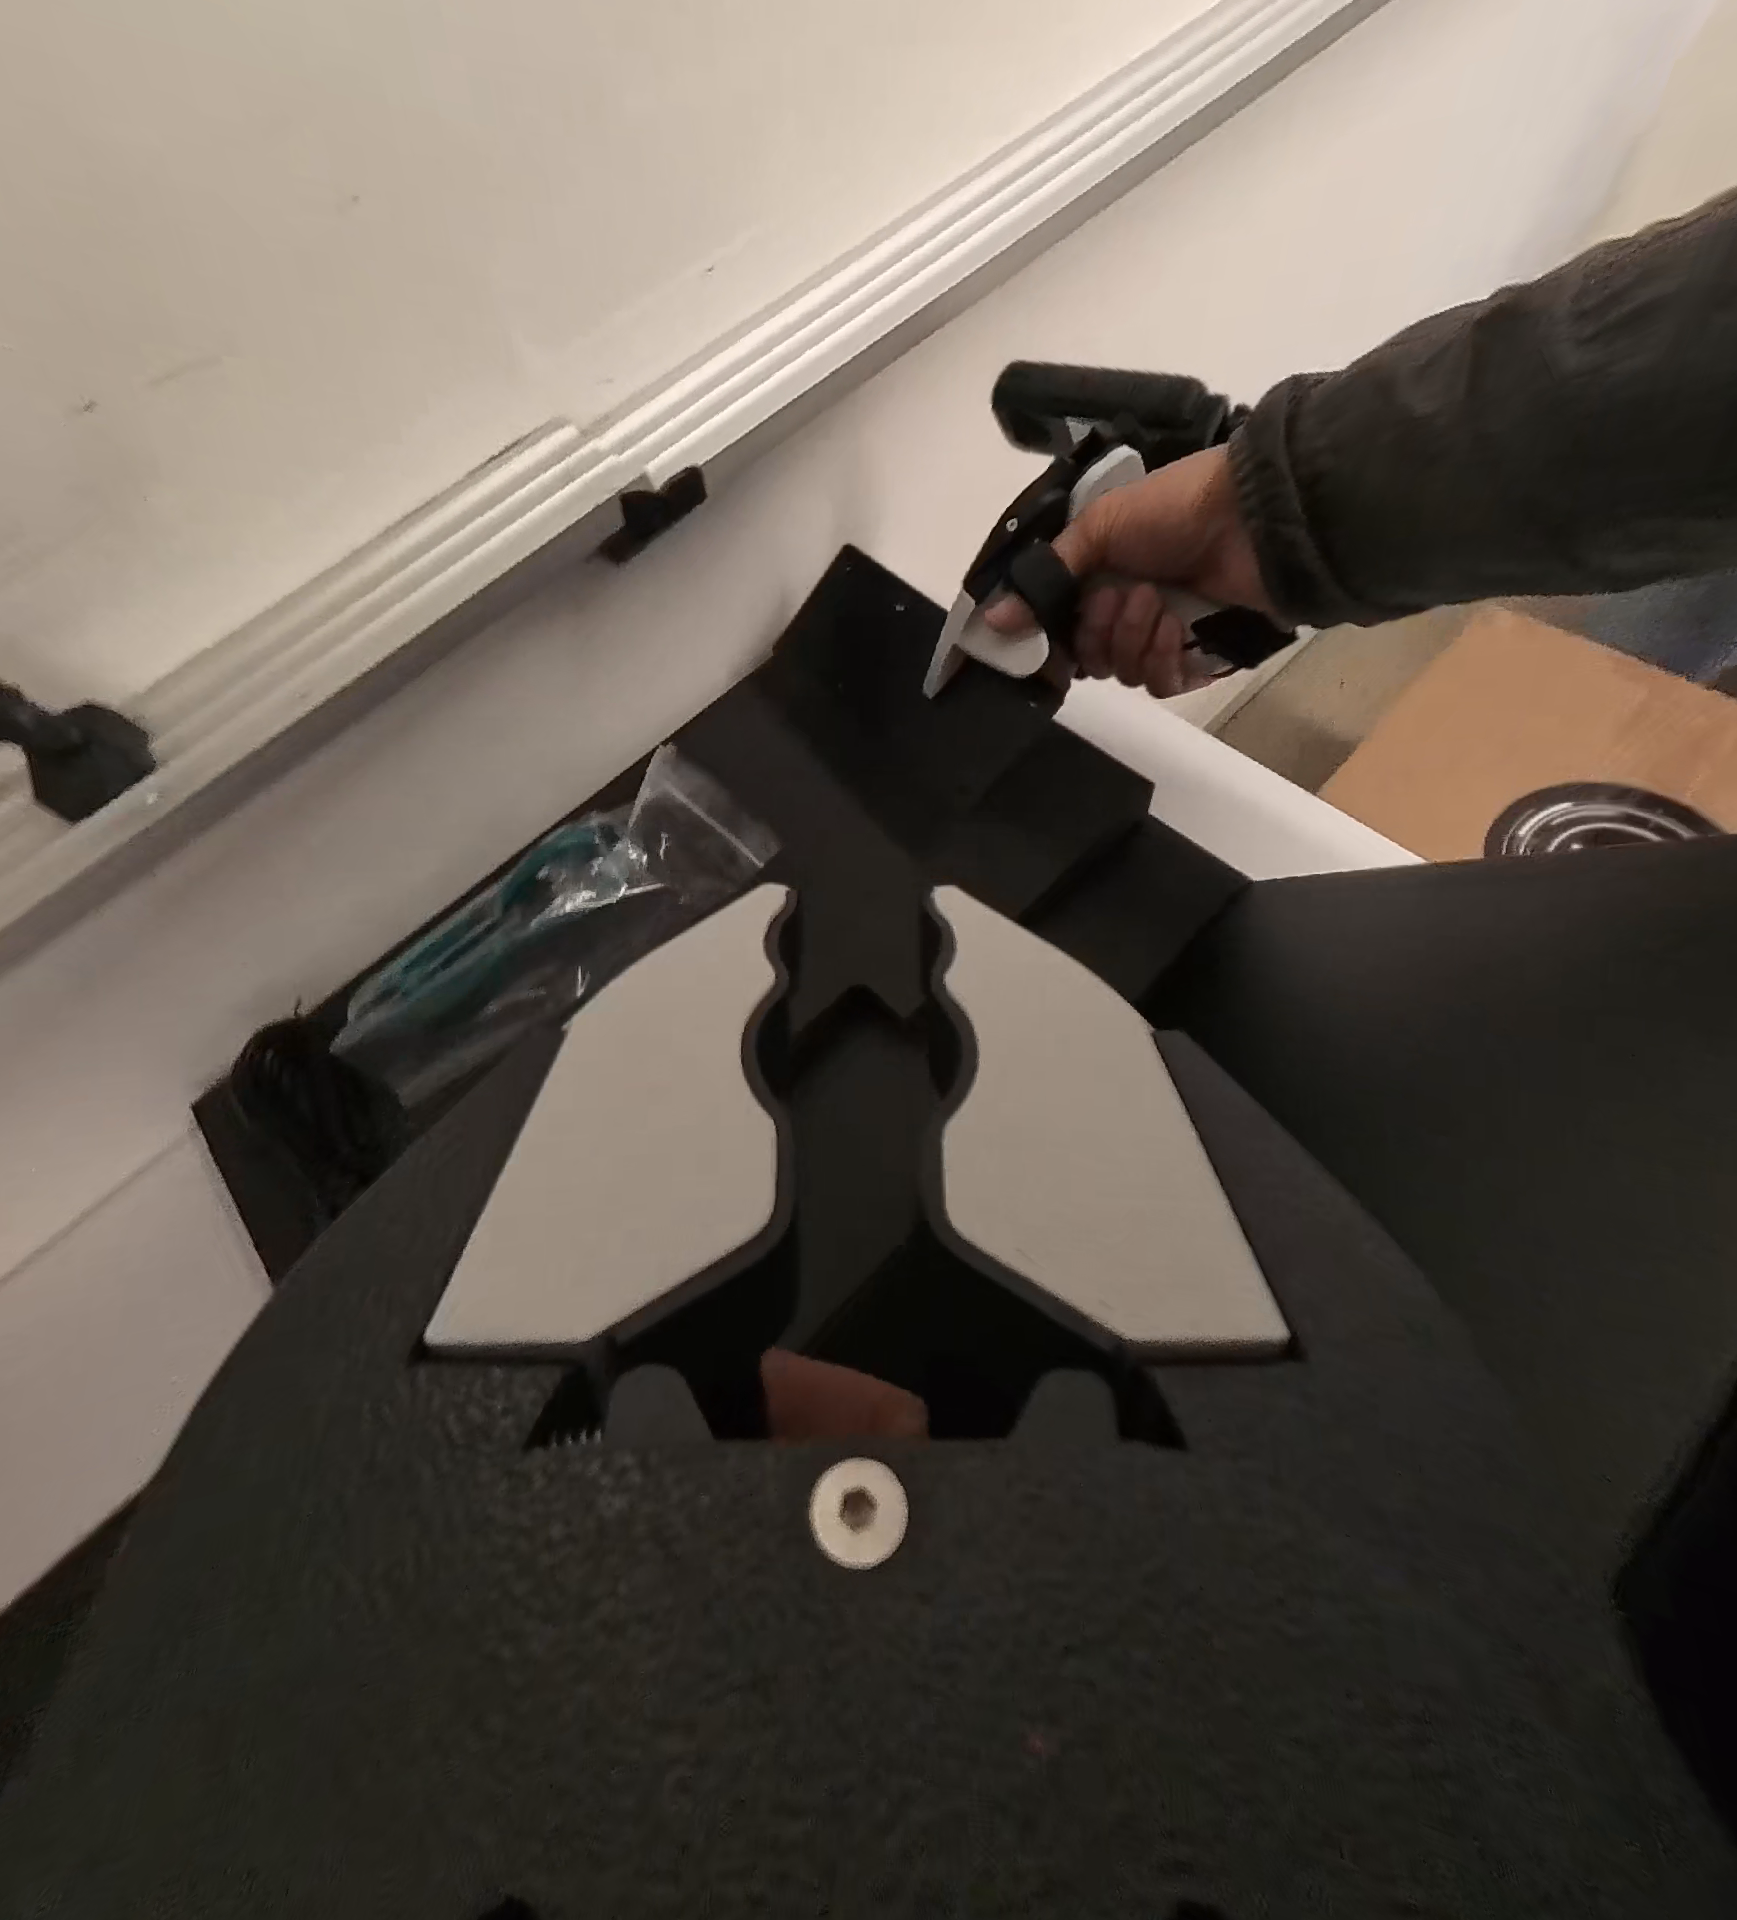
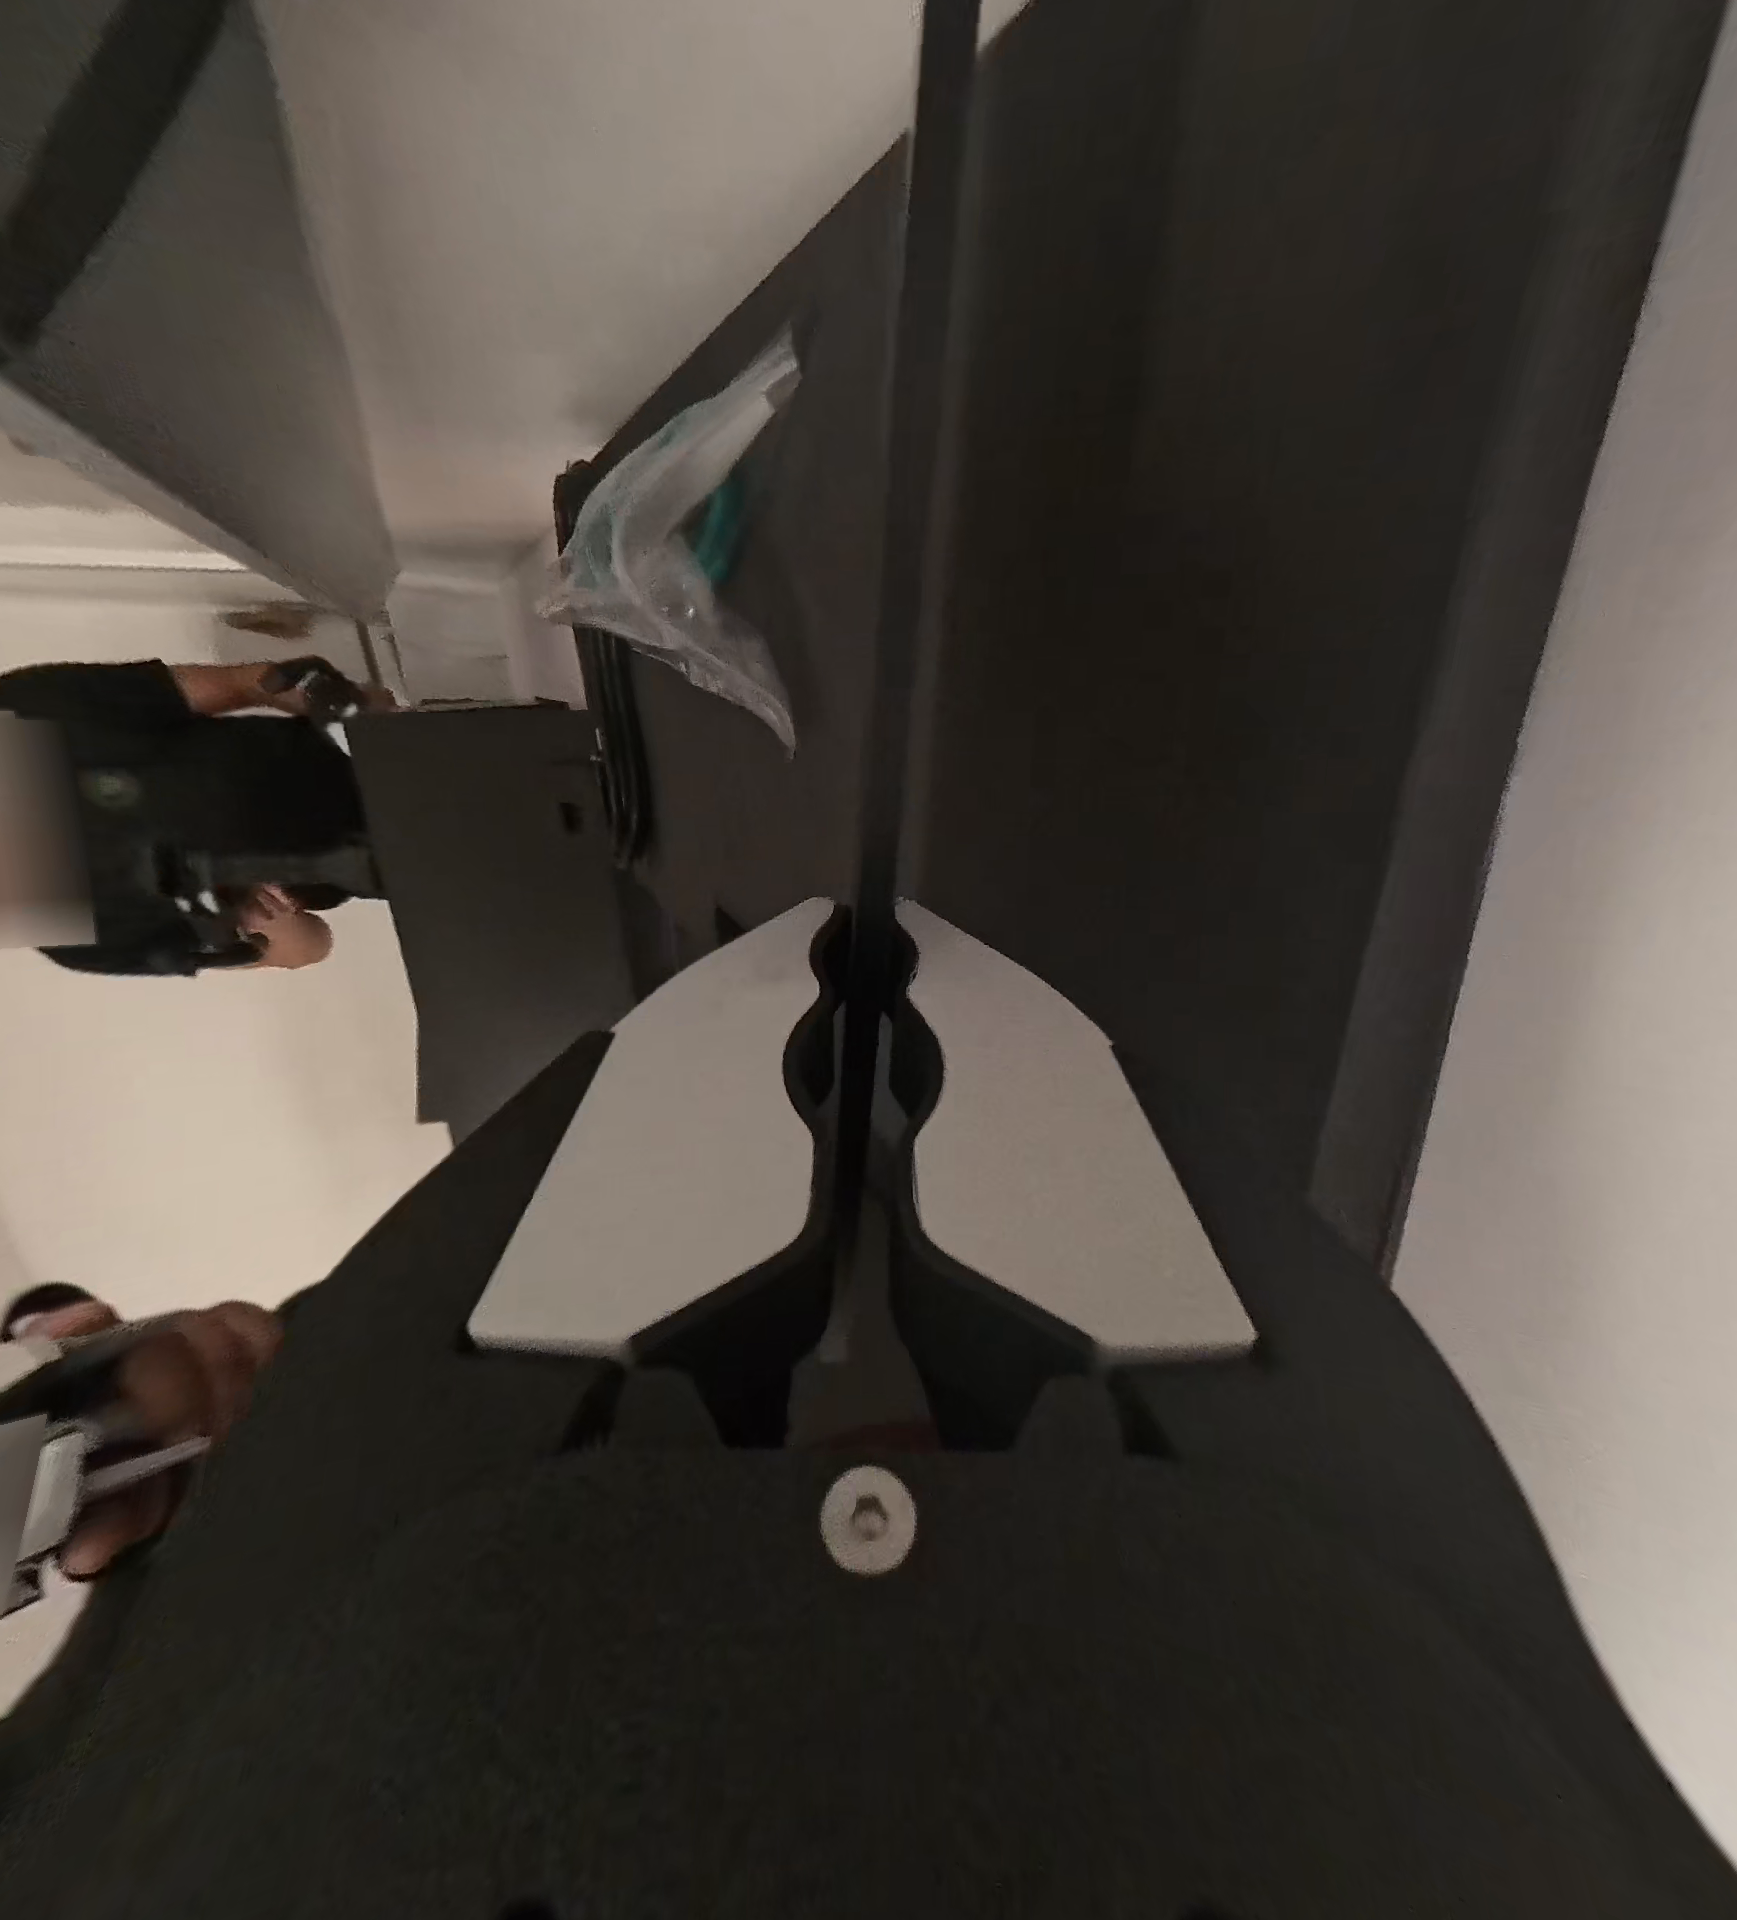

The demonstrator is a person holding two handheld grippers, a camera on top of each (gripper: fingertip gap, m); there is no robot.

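- Black panel (image 1: 874, 675), a flat folded piece, is held off a white wall between my 2 grippers.
- Left gripper (image 1: 859, 914): both fingers are clenched on a thick fold of the panel at its near side.
- Right gripper (image 2: 862, 914): the jaws are pinched tight on a thin edge of the panel, seen edge-on between them. The left wrist view shows a hand (image 1: 1144, 561) in a dark sleeve holding this gripper at the panel's far corner.
- Clear plastic bag (image 1: 656, 831) lies against the panel just beside the left gripper's fingers. It holds teal parts (image 1: 531, 873); anything smaller inside is too blurred for me to tell.
- Cardboard box (image 1: 1570, 727) sits at the right, beyond the panel. I cannot tell what is in it. A round metal object (image 1: 1602, 831) shows just in front of it.
- White moulding (image 1: 635, 416) runs across the wall behind.
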